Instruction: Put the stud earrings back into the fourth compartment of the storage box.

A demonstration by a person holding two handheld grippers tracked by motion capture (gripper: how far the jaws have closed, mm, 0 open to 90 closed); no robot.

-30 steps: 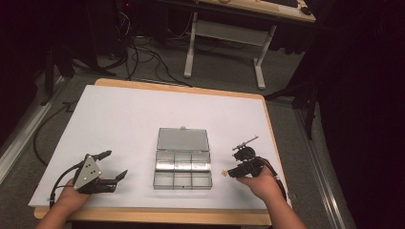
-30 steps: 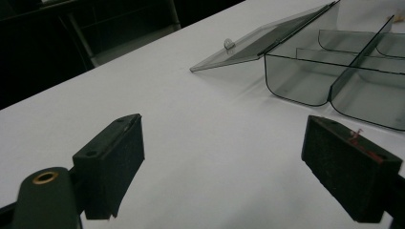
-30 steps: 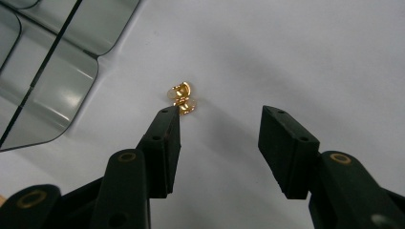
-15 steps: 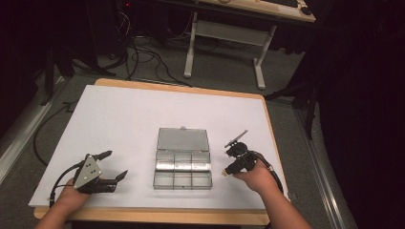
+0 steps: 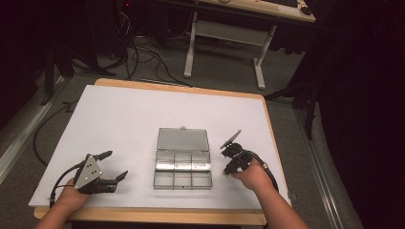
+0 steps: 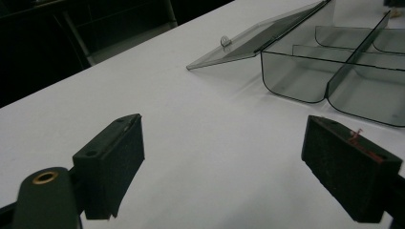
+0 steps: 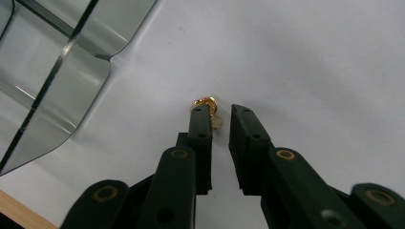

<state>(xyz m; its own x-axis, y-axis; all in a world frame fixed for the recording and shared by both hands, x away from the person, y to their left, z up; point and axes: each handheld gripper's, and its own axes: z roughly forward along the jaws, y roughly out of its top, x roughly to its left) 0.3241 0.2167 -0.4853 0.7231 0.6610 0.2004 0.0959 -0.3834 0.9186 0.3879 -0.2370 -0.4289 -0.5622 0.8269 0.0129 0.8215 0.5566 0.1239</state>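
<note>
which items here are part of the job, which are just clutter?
In play:
- right gripper, jaws nearly closed around the small gold piece
- clear compartment box, lid open

Not in play:
- left gripper, jaws open, nothing between them
- cables on the floor
- desk frame behind the table

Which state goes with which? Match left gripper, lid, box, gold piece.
Things:
1. left gripper
2. lid
3. box
4. gold piece

States:
A. lying on the table, outside the box
B. split into six compartments
C. jaws wide apart
D. swung open

Pairs: 1-C, 2-D, 3-B, 4-A
</note>
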